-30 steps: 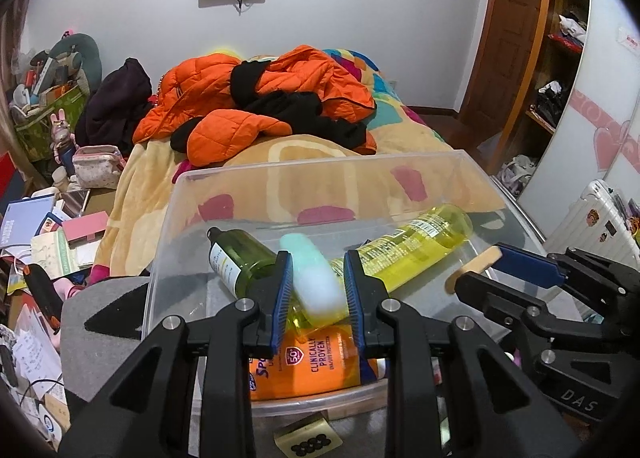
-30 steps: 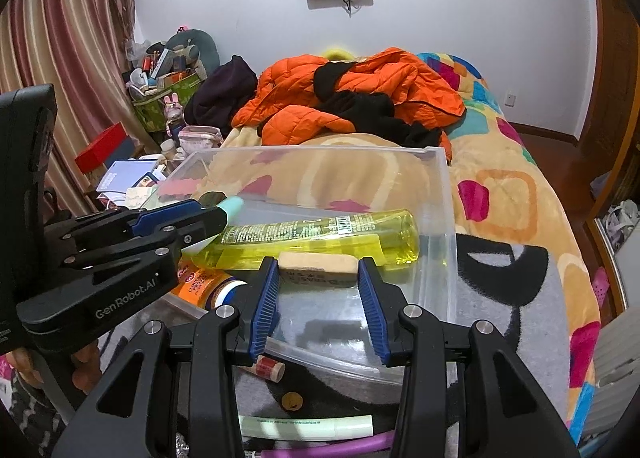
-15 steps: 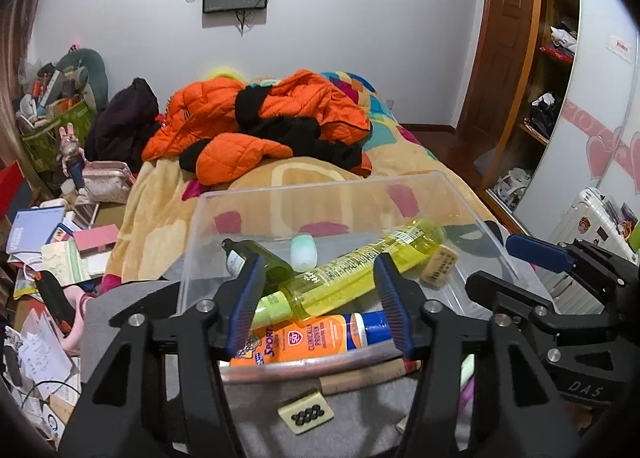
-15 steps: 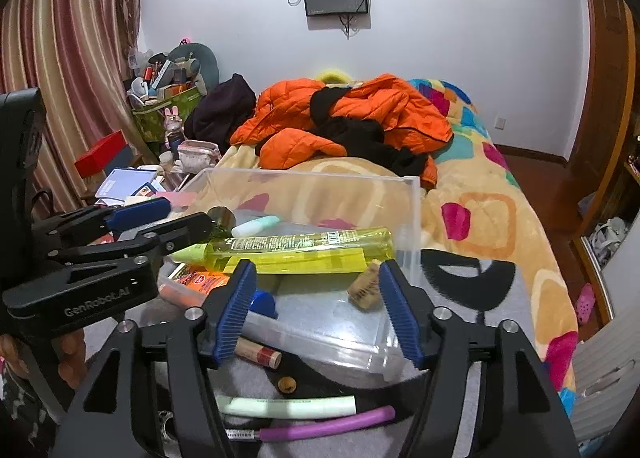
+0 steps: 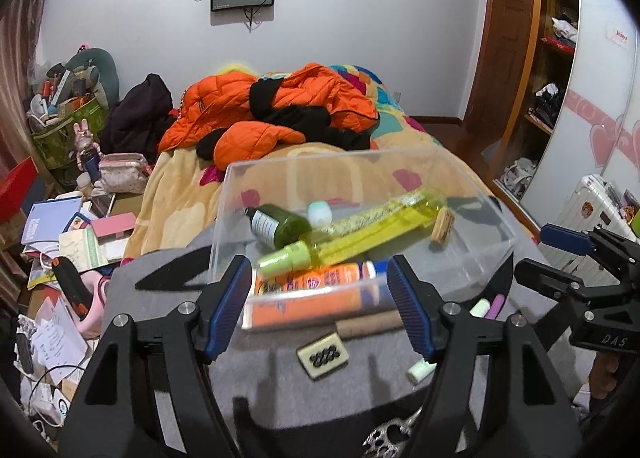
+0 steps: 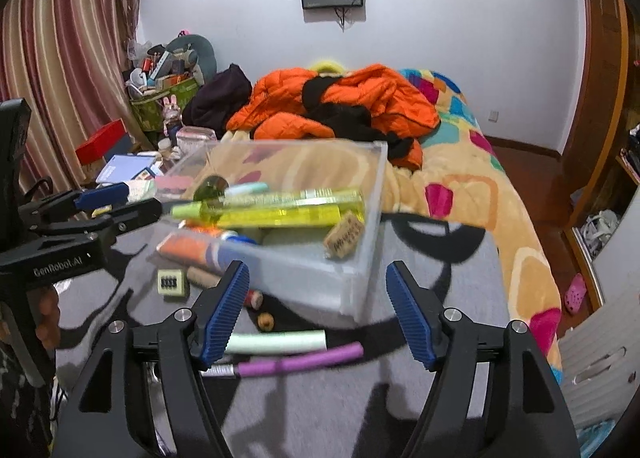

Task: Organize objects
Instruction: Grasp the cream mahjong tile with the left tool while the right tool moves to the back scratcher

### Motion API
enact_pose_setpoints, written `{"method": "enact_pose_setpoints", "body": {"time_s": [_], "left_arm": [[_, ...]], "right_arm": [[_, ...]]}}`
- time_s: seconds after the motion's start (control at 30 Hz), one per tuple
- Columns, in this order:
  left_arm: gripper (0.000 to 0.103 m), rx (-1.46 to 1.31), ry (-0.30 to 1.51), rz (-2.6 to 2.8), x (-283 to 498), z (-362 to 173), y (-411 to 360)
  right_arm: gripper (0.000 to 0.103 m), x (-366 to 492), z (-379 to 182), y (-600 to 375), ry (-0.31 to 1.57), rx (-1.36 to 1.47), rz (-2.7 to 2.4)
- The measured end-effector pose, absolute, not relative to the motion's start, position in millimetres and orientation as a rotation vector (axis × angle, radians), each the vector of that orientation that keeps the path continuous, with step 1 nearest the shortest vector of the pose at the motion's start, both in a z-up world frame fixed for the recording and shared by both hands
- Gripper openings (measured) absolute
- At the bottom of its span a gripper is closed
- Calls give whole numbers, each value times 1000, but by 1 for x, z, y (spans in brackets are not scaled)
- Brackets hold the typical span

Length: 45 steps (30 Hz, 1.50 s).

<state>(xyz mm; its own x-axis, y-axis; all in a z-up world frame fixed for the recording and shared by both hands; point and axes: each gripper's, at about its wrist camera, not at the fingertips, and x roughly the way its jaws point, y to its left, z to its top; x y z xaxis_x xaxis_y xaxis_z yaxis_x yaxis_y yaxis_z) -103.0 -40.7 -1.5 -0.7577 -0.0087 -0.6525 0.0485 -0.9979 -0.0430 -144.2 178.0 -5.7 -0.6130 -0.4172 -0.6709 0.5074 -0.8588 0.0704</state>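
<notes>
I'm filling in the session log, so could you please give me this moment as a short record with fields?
container: clear plastic bin on the grey blanket
in bin: yellow bottle, dark green bottle, orange tube, cork
outside bin: purple tube, pale green tube, small cork
left gripper: open, empty
right gripper: open, empty

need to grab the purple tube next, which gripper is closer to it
Right. The purple tube lies on the grey blanket just ahead of the right gripper, between its open fingers. The left gripper is off to its left, by the small patterned tile.
</notes>
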Motion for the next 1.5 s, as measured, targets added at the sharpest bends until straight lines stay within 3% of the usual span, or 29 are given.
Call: {"method": "enact_pose_setpoints", "body": {"time_s": [0.5, 0.7, 0.87, 1.1, 1.13, 1.17, 1.4, 1.5], "left_arm": [[72, 1251, 81, -2838, -91, -50, -47], [72, 1384, 138, -2773, -92, -81, -58], [72, 1415, 189, -2779, -98, -87, -60], [72, 1388, 96, -2815, -108, -87, -41], [70, 1387, 83, -2818, -108, -88, -39], [61, 1387, 73, -2819, -108, -89, -37], [25, 1381, 77, -2816, -101, -85, -44], [24, 1388, 131, -2820, -98, -83, -53]], "right_arm": [[68, -146, -45, 184, 189, 1125, -2307], [76, -147, -60, 168, 279, 1150, -2205], [77, -151, -68, 161, 341, 1151, -2173], [80, -156, -69, 154, 418, 1148, -2120], [82, -155, -69, 152, 446, 1144, -2109], [85, -153, -70, 151, 468, 1138, -2096], [90, -145, -74, 149, 605, 1159, -2028], [90, -136, -76, 150, 679, 1160, -2011]]}}
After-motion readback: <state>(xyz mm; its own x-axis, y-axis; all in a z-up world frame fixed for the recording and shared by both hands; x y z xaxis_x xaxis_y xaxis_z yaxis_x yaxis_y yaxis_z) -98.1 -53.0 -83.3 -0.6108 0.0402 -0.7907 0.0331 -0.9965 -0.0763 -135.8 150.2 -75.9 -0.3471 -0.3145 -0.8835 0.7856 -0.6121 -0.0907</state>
